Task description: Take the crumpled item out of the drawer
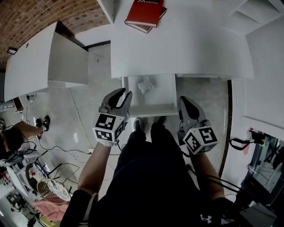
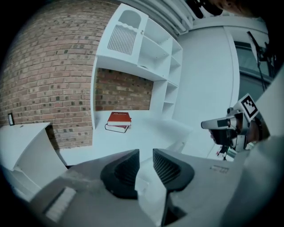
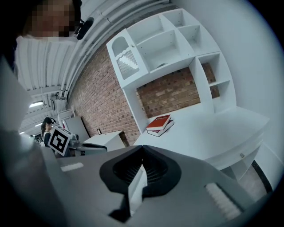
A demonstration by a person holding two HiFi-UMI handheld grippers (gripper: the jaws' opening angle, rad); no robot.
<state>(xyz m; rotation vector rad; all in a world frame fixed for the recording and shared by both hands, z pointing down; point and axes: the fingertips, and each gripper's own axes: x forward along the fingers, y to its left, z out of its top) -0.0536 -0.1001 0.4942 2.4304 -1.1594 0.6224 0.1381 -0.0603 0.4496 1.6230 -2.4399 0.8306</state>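
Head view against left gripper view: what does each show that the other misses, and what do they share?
Only the head view: the open drawer with the crumpled item inside, and the person's legs. Only the left gripper view: the white shelf unit above the desk. Both: the red books on the desk, the left gripper with fingers apart, and the right gripper.

Crumpled white item (image 1: pixel 145 85) in open white drawer (image 1: pixel 148 109) under white desk (image 1: pixel 186 48) edge; 2 red books (image 1: pixel 145 12) stacked on desktop, far bk.
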